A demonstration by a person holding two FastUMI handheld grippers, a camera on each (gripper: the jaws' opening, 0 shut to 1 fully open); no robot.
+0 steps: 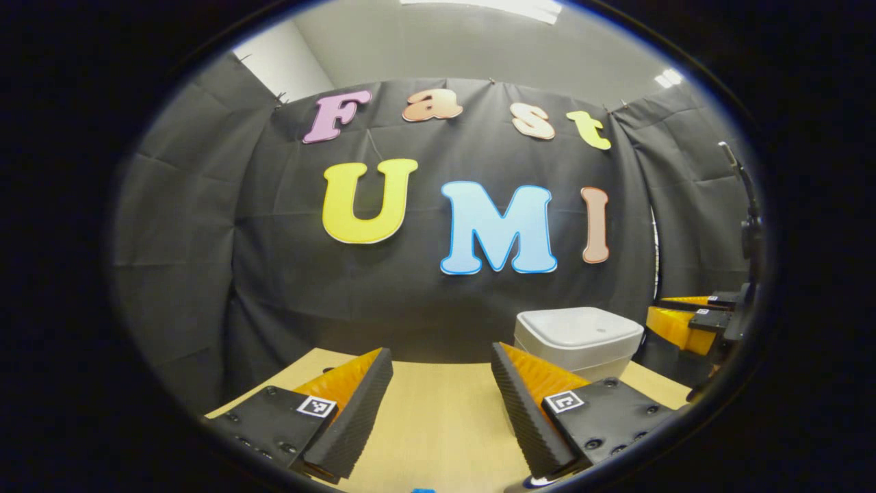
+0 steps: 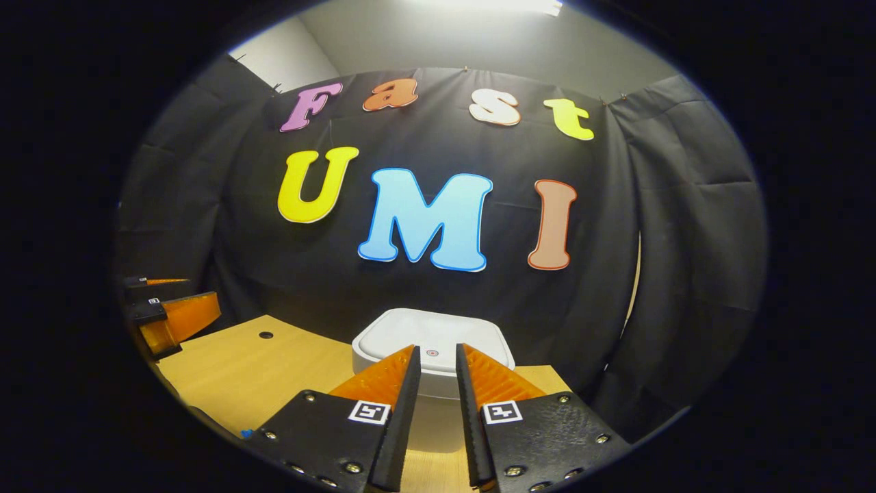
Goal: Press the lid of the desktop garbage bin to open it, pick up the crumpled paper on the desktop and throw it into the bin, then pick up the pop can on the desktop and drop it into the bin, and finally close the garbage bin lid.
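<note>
- My right gripper has its fingers drawn narrow, only a slim gap between them and nothing held. I judge that suits a push, since close tips act as one blunt point for pressing.
- It hangs just in front of the bin, lined up with the small round mark on the closed lid, which I take for the press spot. The tips sit near it, but I cannot tell whether they touch.
- My left gripper is spread wide and empty, over the bare wooden desktop and apart from the bin, which stands ahead and to its right. I read that as waiting clear of the lid's swing, ready for a pick.
- The lid is shut, so the opening step is not yet done.
- A small hole marks the desktop to the bin's left.
</note>
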